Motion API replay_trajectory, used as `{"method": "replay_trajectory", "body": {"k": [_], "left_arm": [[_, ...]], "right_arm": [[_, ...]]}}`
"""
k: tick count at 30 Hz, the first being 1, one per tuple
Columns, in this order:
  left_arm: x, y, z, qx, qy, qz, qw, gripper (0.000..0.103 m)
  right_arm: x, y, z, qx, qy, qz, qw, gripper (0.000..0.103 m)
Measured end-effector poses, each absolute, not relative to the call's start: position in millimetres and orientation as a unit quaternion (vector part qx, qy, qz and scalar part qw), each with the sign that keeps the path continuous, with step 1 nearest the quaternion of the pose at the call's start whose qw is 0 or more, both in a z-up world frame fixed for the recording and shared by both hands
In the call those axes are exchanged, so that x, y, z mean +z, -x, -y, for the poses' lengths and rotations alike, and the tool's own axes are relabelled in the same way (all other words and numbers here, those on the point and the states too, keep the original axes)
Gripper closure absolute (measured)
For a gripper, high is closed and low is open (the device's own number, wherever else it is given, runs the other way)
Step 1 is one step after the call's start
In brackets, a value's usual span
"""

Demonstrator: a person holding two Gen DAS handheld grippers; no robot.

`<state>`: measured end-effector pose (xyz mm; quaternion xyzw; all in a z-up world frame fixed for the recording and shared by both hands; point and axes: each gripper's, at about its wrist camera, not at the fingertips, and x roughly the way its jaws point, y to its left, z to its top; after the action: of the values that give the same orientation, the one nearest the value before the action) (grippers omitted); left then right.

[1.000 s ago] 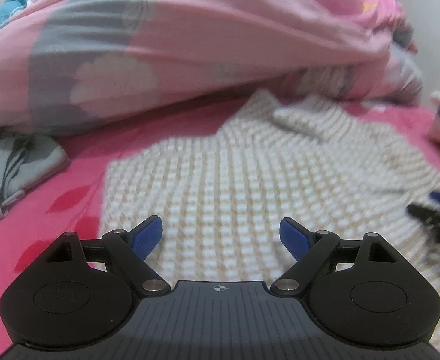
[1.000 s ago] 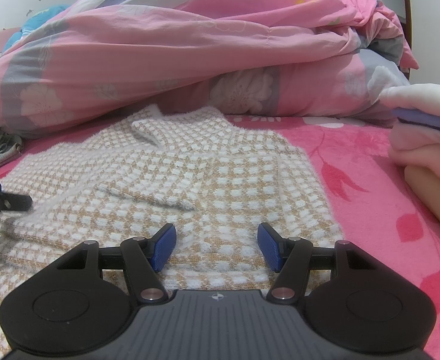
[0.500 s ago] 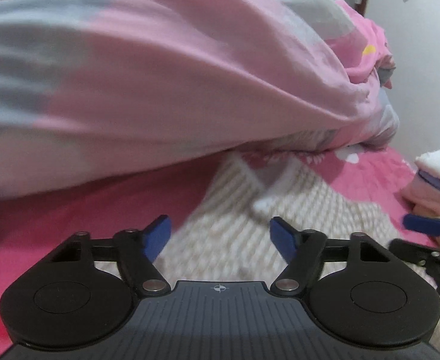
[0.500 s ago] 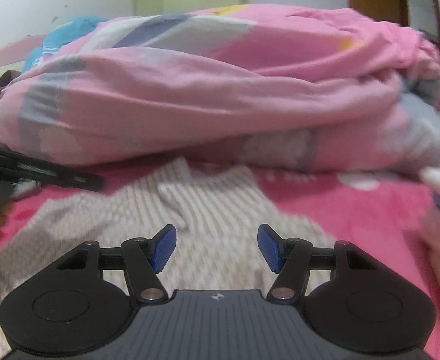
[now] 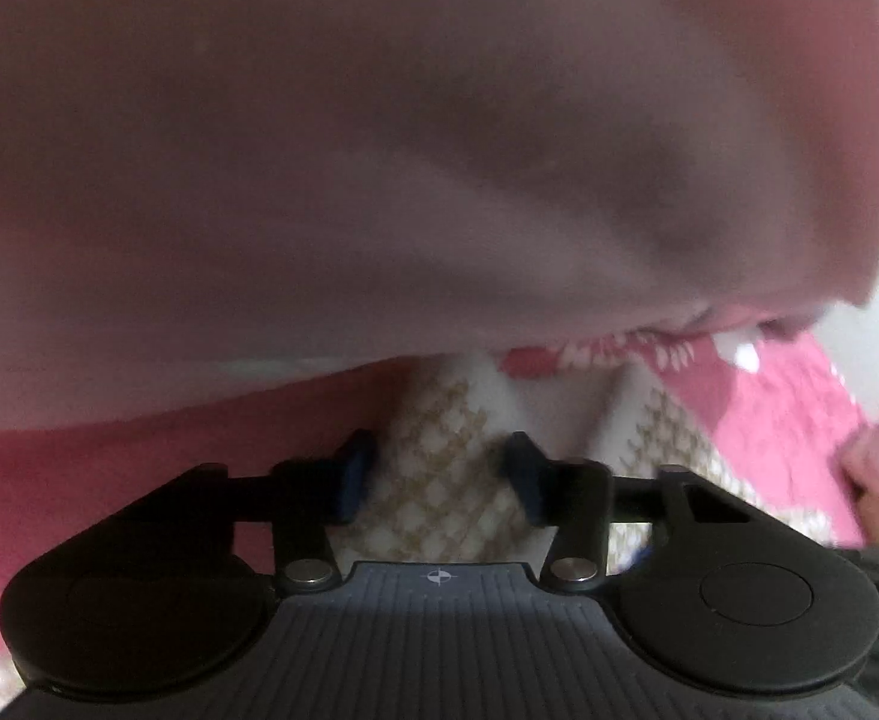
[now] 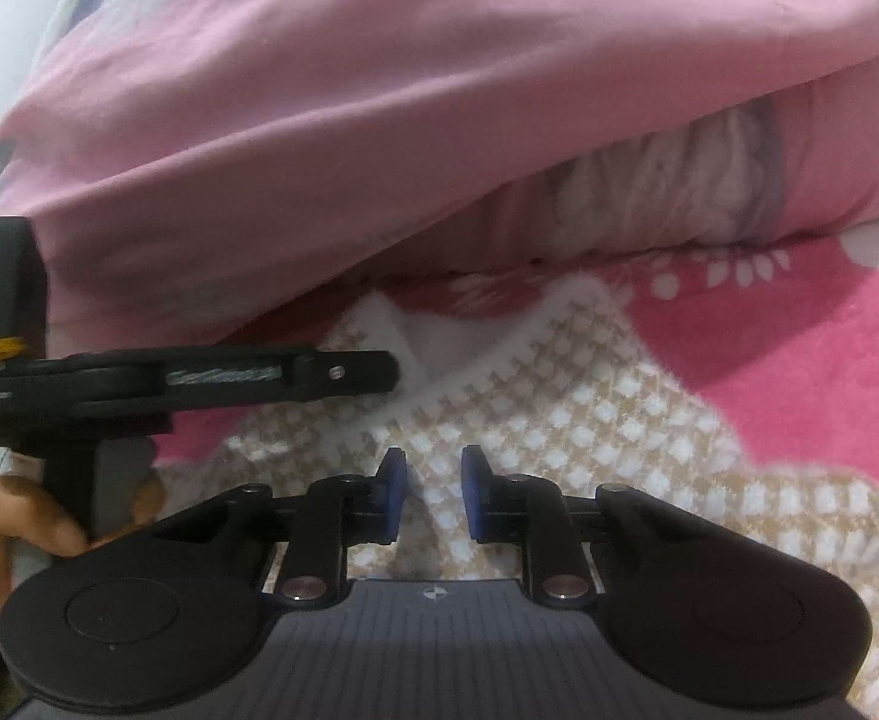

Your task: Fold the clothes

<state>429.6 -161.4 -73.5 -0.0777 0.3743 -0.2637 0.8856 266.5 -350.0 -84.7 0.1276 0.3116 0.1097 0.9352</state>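
The left hand-held gripper (image 5: 436,480) has its blue pads fairly wide apart, with the sweater's (image 6: 589,420) collar edge between them, likely to pick it up. The right hand-held gripper (image 6: 428,495) sits just beside it, pads narrow, with knit between them; I cannot tell if they pinch it. The sweater lies on the pink bed (image 6: 799,324). The big blanket (image 5: 379,150) at the far side is blurry and hides what is behind it.

A bulky pink quilt (image 6: 415,90) with a pale flower print lies heaped along the far side of the bed, overhanging its pink sheet (image 6: 757,324) patterned with darker leaves and white flowers, and fills most of the left view.
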Motion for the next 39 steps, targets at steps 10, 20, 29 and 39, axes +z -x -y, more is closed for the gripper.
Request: {"method": "replay_trajectory", "body": {"k": [10,20,29,39], "left_arm": [[-42,-357,164,-0.34,0.042,-0.271,0.9,0.096],[-33,-242,152,-0.416,-0.194,-0.136,0.878,0.097],[-61,-204,129,-0.431,-0.349,-0.066,0.83,0.096],[-76,-206,122,-0.417,-0.377,-0.078,0.823,0.086]], "right_arm": [[-109,-305,356,0.129,-0.209,-0.337,0.909,0.09],[-70,-274,401,0.132,-0.277,-0.277,0.91,0.086],[-22,-254,418,0.132,-0.255,-0.258,0.923,0.07],[-66,-238,391,0.121,-0.166,-0.331,0.921,0.068]]}}
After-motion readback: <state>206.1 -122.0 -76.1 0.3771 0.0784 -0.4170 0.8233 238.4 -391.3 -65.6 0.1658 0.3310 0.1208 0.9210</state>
